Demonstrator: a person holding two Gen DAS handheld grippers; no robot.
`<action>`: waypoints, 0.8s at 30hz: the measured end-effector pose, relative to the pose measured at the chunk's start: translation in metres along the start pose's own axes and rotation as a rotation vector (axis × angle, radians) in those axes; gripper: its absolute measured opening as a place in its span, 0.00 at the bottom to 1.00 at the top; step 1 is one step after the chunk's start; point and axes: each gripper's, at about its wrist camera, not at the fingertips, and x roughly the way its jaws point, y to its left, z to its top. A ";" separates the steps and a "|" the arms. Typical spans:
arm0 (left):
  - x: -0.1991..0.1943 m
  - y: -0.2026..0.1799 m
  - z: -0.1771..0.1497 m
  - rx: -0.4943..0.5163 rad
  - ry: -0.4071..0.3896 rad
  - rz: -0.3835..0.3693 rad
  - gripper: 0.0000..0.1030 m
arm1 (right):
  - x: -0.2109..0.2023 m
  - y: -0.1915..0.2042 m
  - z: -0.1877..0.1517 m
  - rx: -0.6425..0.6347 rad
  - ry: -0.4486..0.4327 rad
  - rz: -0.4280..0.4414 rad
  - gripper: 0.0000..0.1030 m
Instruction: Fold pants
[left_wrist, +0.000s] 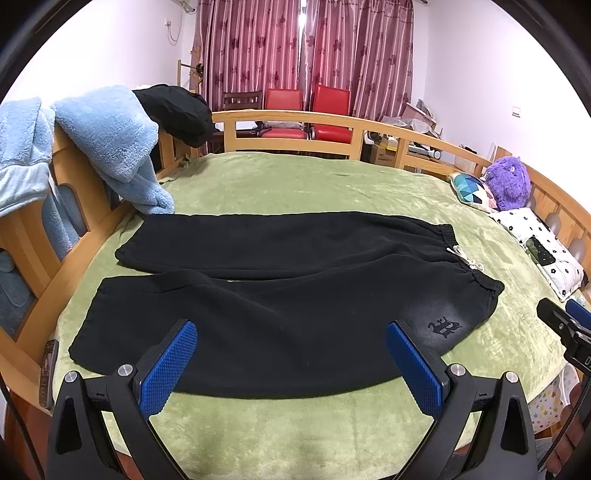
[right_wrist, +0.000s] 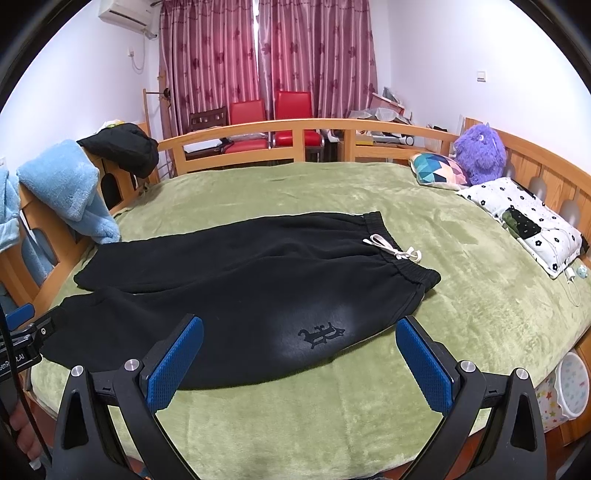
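Black pants (left_wrist: 280, 306) lie flat on the green bed cover (left_wrist: 295, 184), legs to the left, elastic waistband with a white drawstring (left_wrist: 463, 258) to the right. A dark logo (left_wrist: 445, 328) marks the near hip. My left gripper (left_wrist: 291, 354) is open and empty, above the near leg's front edge. In the right wrist view the pants (right_wrist: 236, 291) show the logo (right_wrist: 321, 334) between my open, empty right gripper's (right_wrist: 299, 350) blue pads (right_wrist: 173, 365). The right gripper also shows at the left view's right edge (left_wrist: 565, 328), the left gripper at the right view's left edge (right_wrist: 22, 332).
A wooden bed rail (left_wrist: 295, 122) rings the bed. Light blue fleece (left_wrist: 110, 144) and a black garment (left_wrist: 177, 110) hang on the left rail. Pillows (right_wrist: 524, 218) and a purple plush (right_wrist: 480, 151) sit at right. A phone (left_wrist: 48, 369) lies at the left edge.
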 end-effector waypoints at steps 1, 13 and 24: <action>0.000 0.000 0.000 0.001 0.000 0.001 1.00 | 0.000 0.000 0.000 0.001 0.000 0.001 0.99; -0.001 0.001 0.000 -0.001 -0.001 0.001 1.00 | 0.000 -0.001 0.000 0.003 0.001 -0.001 0.99; -0.001 0.001 0.000 -0.002 -0.001 0.001 1.00 | -0.001 0.000 0.002 0.004 0.001 -0.002 0.99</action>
